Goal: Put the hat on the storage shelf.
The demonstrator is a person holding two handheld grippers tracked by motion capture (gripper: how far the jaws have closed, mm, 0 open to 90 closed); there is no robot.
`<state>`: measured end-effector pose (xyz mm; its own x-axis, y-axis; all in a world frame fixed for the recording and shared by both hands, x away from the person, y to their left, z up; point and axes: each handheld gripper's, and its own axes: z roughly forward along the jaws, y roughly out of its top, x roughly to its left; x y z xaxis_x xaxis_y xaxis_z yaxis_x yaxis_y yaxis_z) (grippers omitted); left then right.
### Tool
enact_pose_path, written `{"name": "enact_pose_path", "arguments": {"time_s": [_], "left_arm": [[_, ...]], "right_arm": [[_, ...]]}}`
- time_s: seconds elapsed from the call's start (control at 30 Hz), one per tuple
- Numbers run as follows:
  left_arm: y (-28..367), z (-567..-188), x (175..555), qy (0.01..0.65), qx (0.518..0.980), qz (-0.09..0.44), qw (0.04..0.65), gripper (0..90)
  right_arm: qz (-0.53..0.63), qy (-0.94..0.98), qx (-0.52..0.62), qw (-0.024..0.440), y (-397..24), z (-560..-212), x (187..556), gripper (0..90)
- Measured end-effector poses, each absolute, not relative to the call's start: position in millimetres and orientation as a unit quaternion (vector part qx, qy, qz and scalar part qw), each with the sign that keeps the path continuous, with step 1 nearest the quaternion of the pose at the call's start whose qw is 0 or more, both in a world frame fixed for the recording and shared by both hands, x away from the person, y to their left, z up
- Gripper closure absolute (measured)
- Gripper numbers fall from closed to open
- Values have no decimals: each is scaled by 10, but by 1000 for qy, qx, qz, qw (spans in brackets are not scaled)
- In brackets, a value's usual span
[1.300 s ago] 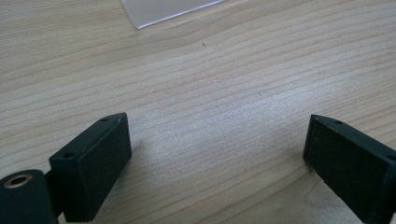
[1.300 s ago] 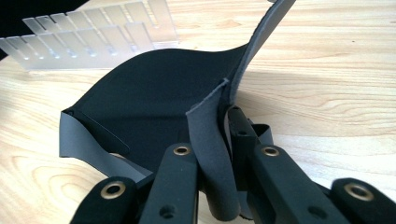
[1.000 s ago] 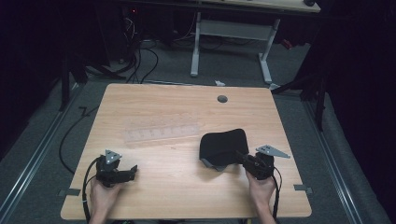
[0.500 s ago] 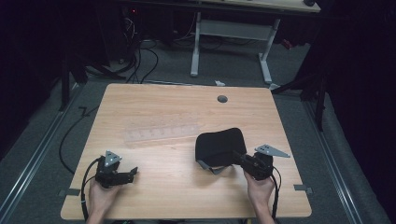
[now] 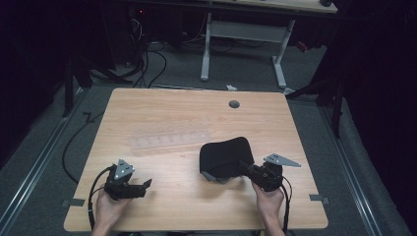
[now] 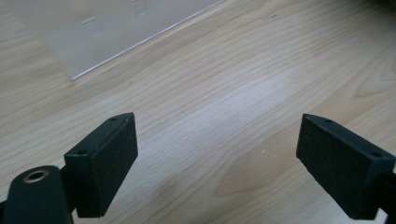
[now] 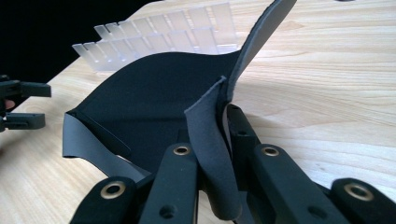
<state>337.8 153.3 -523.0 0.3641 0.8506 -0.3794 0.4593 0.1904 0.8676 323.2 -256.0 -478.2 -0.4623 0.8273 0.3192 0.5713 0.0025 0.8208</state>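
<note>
Black neoprene pouch [image 5: 227, 156] lies on the table [image 5: 162, 103], just right of the clear compartment tray [image 5: 169, 140], its near edge pinched in the clamped right gripper [image 5: 245, 168]. Left gripper [image 5: 146, 186], well left of the pouch, has been closing slightly, jaws wide with nothing between them.

Worktop [image 5: 167, 206] of light wood lying under fixed camera. Right gripper [image 5: 244, 167] pinching edge of black cloth [image 5: 225, 156], fingers closed on it; cloth bulging up, partly lifting off wood. Left gripper [image 5: 146, 186] sitting near front left edge, fingers spread, nothing between them, having just been closing slightly. Clear plastic tray [image 5: 169, 140] lying flat just left of cloth. Cables trailing from both grippers toward person's hands.
</note>
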Motion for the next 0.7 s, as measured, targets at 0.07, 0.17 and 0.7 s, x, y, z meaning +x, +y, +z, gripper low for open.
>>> {"name": "enact_pose_path", "arguments": {"time_s": [0.07, 0.17, 0.7], "left_arm": [[1482, -5202, 3347, 525, 619, 172, 558, 137], [1413, -5155, 3307, 512, 627, 162, 565, 144], [1237, -4950, 3170, 476, 636, 128, 594, 150]], "right_arm": [[498, 696, 502, 126, -2546, -4777, 3229, 844], [502, 702, 491, 123, -2493, -4745, 3219, 844], [506, 730, 449, 100, -2168, -4586, 3207, 843]]}}
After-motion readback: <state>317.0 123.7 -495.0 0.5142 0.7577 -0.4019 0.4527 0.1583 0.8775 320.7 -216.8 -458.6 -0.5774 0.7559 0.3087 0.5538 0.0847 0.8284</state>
